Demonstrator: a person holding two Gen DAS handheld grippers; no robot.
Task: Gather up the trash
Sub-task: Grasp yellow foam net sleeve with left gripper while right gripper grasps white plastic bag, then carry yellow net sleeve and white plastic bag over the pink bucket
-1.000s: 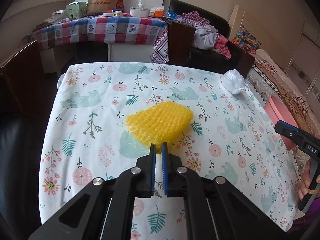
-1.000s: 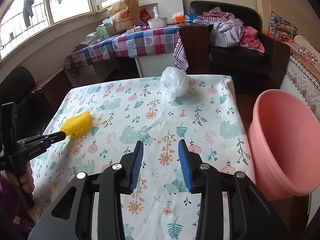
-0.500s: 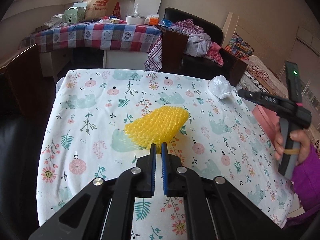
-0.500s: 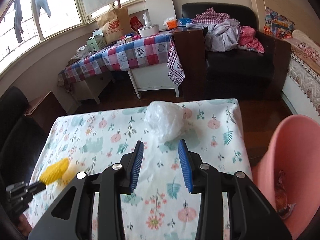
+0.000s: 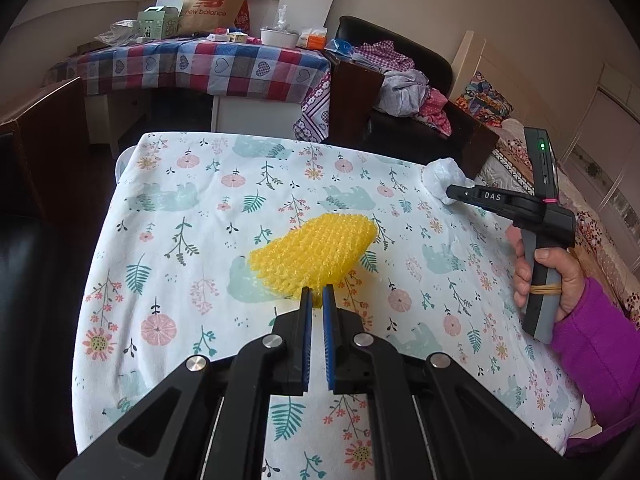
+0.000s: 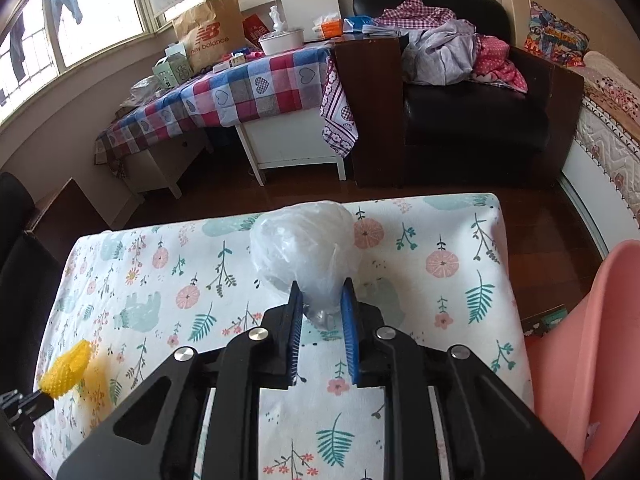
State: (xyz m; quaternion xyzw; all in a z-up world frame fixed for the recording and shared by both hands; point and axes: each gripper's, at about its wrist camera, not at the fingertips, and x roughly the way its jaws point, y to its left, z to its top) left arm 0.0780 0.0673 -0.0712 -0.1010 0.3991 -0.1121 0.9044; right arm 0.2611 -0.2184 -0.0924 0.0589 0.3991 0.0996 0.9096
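Since a second ago your right gripper (image 6: pixel 322 294) has travelled across the flowered worktop (image 6: pixel 460 300) from near its middle to the far edge, and its jaws have just been closing around the crumpled white plastic bag (image 6: pixel 304 248); the blue pads now sit against the bag's lower sides, so you look to have it pinched, though how firm the bite is on such soft film is hard to tell. Your left gripper (image 5: pixel 317 294) has barely shifted: its jaws are clenched on a corner of the yellow mesh sponge (image 5: pixel 316 252), which lies on the cloth near the middle of the worktop. That means you have both pieces of trash in hand at once. The pink bin (image 6: pixel 592 360) stands just off the worktop's right edge, close to your right hand, so the bag is probably the next thing to lift and carry over; watch that the slippery plastic does not slide out as you raise it
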